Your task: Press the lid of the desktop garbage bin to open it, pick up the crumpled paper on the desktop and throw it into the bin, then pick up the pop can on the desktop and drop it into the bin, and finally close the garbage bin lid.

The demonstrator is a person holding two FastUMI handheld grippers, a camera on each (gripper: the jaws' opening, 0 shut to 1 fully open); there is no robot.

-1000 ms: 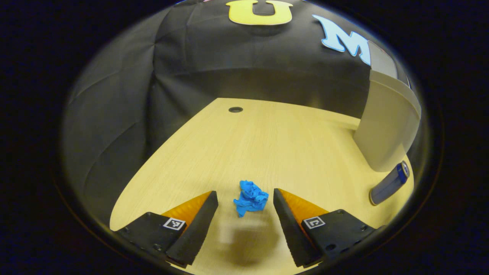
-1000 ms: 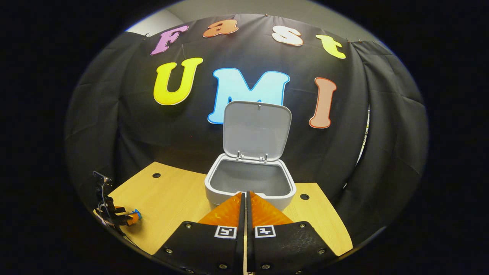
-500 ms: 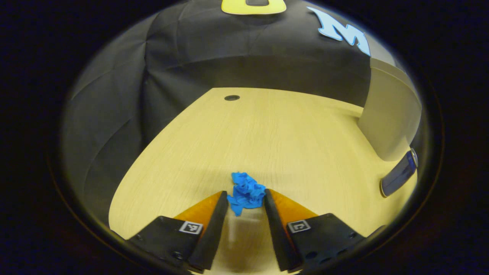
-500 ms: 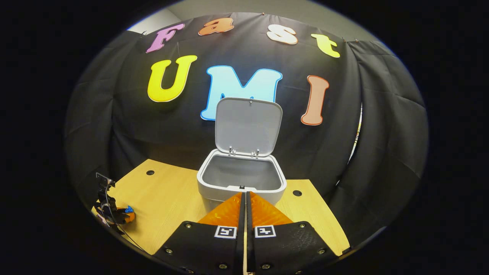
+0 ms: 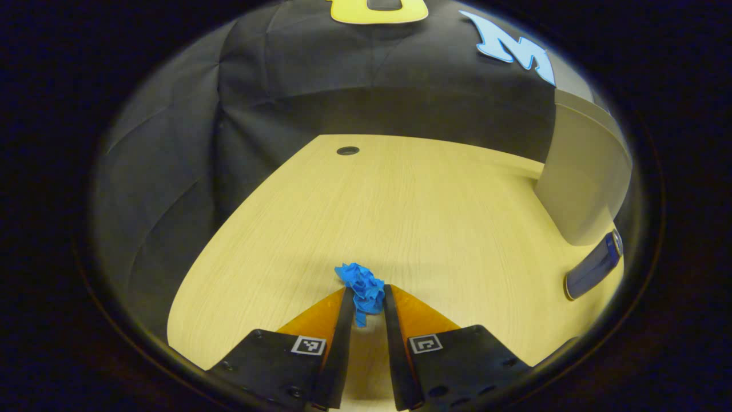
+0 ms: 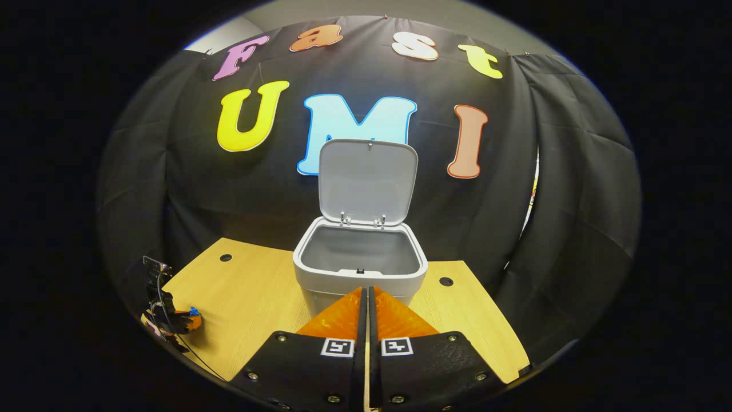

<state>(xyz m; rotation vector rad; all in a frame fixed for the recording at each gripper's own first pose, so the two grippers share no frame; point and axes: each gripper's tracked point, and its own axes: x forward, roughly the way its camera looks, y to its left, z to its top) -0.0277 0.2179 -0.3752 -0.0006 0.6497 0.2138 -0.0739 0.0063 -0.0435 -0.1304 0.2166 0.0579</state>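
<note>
In the left gripper view, my left gripper (image 5: 366, 297) is shut on the blue crumpled paper (image 5: 360, 285), which rests low on the wooden desk (image 5: 400, 212). The grey bin (image 5: 583, 177) stands at the right edge, with the blue pop can (image 5: 592, 266) lying on its side in front of it. In the right gripper view, the bin (image 6: 359, 269) stands open with its lid (image 6: 366, 180) upright, the inside bare. My right gripper (image 6: 366, 294) is shut on nothing, just in front of the bin. The left gripper (image 6: 171, 320) with the paper sits at the far left.
Round cable holes sit in the desk at the back left (image 6: 226, 257) and beside the bin on the right (image 6: 446, 281). Black cloth walls close the booth behind and to both sides. The desk's curved front edge (image 5: 189, 286) runs near the left gripper.
The left gripper's fingers closed from wide apart onto the blue paper. The right gripper drew back a little from the bin and stayed shut.
</note>
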